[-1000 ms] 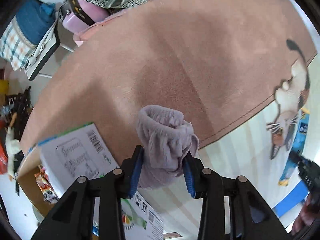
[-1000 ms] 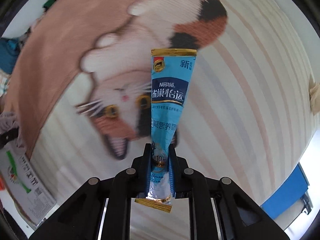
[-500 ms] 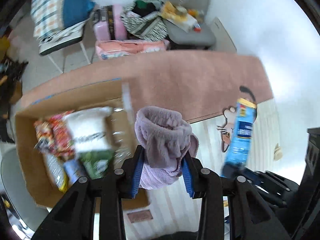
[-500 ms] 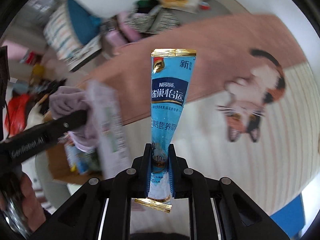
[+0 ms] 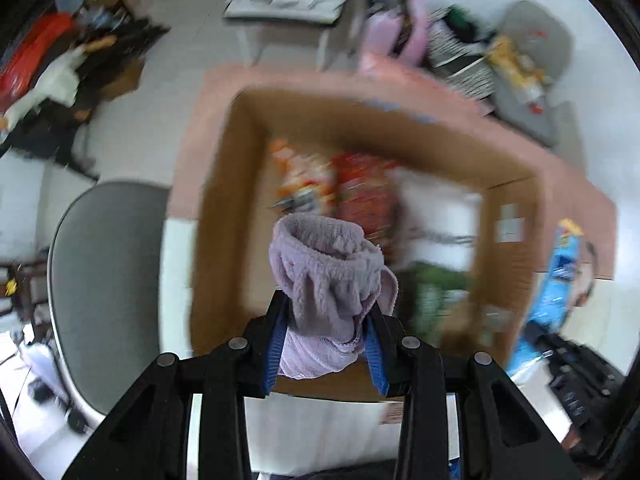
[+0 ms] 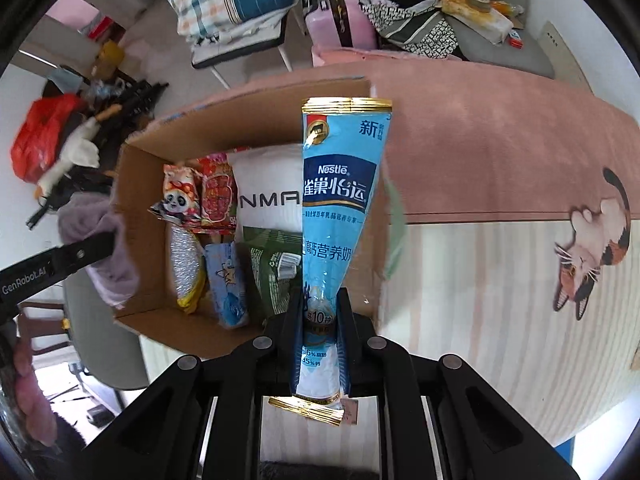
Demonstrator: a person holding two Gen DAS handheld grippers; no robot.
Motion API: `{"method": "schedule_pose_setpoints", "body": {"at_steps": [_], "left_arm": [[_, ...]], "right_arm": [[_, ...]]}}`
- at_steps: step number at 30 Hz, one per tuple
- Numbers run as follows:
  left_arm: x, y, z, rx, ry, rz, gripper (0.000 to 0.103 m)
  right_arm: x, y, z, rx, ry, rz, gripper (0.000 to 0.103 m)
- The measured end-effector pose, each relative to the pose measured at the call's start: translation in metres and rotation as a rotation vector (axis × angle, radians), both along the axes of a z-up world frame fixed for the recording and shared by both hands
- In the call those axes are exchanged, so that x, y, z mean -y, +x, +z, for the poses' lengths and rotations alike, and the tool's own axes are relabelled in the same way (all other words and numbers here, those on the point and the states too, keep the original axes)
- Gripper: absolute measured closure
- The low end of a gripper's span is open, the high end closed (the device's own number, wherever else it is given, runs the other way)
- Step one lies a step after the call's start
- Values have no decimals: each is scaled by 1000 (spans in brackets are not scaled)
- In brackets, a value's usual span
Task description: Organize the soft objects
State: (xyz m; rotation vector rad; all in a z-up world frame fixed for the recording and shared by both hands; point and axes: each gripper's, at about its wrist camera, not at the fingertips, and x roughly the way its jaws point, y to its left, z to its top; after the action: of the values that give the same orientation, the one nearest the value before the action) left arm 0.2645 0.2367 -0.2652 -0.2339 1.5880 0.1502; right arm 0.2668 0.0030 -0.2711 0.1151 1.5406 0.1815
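My left gripper (image 5: 326,320) is shut on a bunched lilac fuzzy cloth (image 5: 328,276) and holds it above the near edge of an open cardboard box (image 5: 216,208). That cloth also shows in the right wrist view (image 6: 100,248), left of the box (image 6: 136,168). My right gripper (image 6: 320,312) is shut on a light blue Nestle milk-powder pouch (image 6: 340,192), held upright over the box's right side. The pouch shows in the left wrist view (image 5: 560,276). The box holds several snack packets (image 6: 200,196), a white pillow pack (image 6: 268,196) and a green bag (image 6: 272,268).
The box stands on a pink rug (image 6: 500,148) with a cat figure (image 6: 588,252) on striped flooring. A grey chair (image 5: 104,288) is left of the box. A cluttered chair (image 6: 236,12), a pink case (image 6: 340,20) and bags (image 6: 416,12) stand behind.
Both grippers have swung left from the rug and cat figure to above the open box, each still holding its item. The box contents have come into view.
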Motion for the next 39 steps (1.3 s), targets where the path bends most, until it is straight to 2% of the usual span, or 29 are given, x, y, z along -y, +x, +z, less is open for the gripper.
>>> {"method": "schedule_pose_setpoints", "body": {"at_steps": [3, 9, 12, 14, 15, 16, 17, 19, 20, 25, 28, 29, 30, 32, 33, 35, 36, 39], "left_arm": [[-20, 1, -33, -86, 15, 18, 70], [-31, 4, -79, -195, 47, -12, 67], [-31, 2, -102, -267, -39, -4, 67], [-30, 1, -105, -265, -37, -1, 65], [-29, 0, -106, -269, -48, 0, 62], [-30, -1, -108, -267, -64, 3, 60], [-29, -1, -108, -266, -75, 1, 54], [-28, -2, -106, -257, -80, -5, 51], [-28, -3, -104, -251, -70, -4, 51], [-20, -5, -88, -205, -53, -14, 51], [-6, -10, -73, -169, -45, -30, 50], [-1, -13, -67, -151, -33, -39, 46], [3, -17, -61, -136, -21, -47, 34], [10, -23, -48, -89, -1, -56, 19], [13, -27, -41, -65, 12, -60, 17], [18, -31, -30, -27, 35, -68, 15], [18, -31, -25, -11, 48, -72, 9], [23, -30, -12, 38, 73, -81, 6]], "right_arm": [[-19, 6, -21, -19, -49, 22, 88], [-33, 16, -52, -50, -135, 55, 88], [-34, 20, -70, -86, -169, 60, 87], [-33, 20, -82, -120, -186, 59, 85], [-31, 20, -87, -134, -183, 51, 81], [-33, 21, -91, -138, -188, 52, 67], [-33, 20, -92, -140, -195, 58, 60], [-33, 18, -90, -135, -181, 60, 43], [-33, 18, -89, -136, -185, 64, 40], [-33, 17, -79, -117, -175, 55, 36], [-34, 13, -72, -107, -178, 62, 28], [-35, 11, -68, -101, -175, 65, 27], [-35, 9, -66, -95, -176, 68, 27], [-35, 4, -61, -87, -168, 64, 19], [-35, 2, -58, -83, -162, 66, 12], [-35, -3, -50, -65, -153, 66, 5], [-36, -5, -46, -59, -157, 68, 2], [-36, -12, -36, -31, -166, 70, 0]]}}
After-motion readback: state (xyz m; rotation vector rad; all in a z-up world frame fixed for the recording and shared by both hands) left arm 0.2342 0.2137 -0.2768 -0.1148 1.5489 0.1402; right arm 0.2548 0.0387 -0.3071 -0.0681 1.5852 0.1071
